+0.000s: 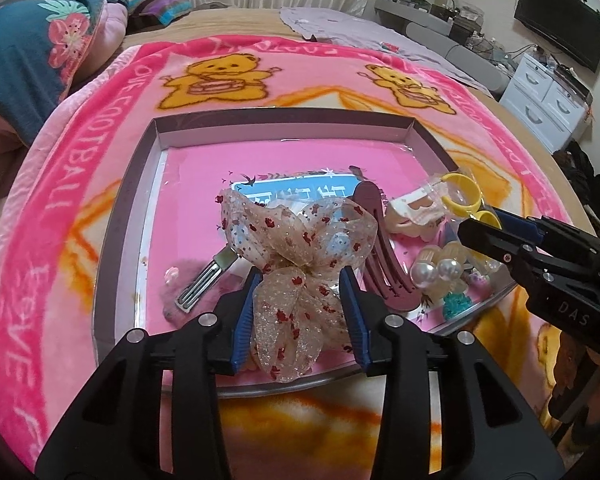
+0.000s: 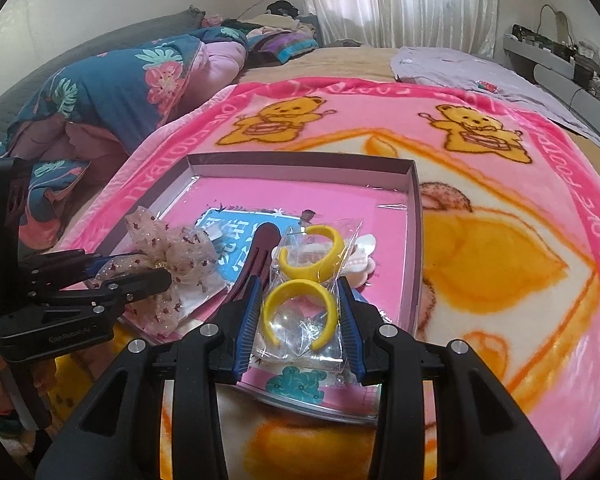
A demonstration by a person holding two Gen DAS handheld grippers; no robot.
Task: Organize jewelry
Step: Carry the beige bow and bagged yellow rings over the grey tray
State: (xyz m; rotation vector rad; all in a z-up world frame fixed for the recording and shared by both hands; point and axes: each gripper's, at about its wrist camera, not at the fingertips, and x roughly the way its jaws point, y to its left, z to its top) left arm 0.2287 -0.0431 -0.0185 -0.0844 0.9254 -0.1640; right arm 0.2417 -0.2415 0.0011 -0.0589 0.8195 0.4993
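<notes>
A shallow box (image 1: 284, 128) with a pink floor lies on the pink bear blanket. My left gripper (image 1: 300, 280) is shut on a sheer beige scrunchie with red flowers (image 1: 296, 248), held over the box's near side; it also shows in the right wrist view (image 2: 172, 256). My right gripper (image 2: 300, 292) is shut on a clear bag of yellow hoop earrings (image 2: 300, 304), over the box's near right part; the bag also shows in the left wrist view (image 1: 460, 196). In the box lie a maroon claw clip (image 1: 384, 248), pearl earrings (image 1: 440, 270) and a metal hair clip (image 1: 200, 284).
The box sits on a bed; the blanket (image 1: 100, 140) spreads around it. A folded blue floral quilt (image 1: 28, 48) lies at far left. A lilac cloth (image 1: 340, 28) lies beyond. White drawers (image 1: 540, 96) and a monitor (image 1: 560, 20) stand at right.
</notes>
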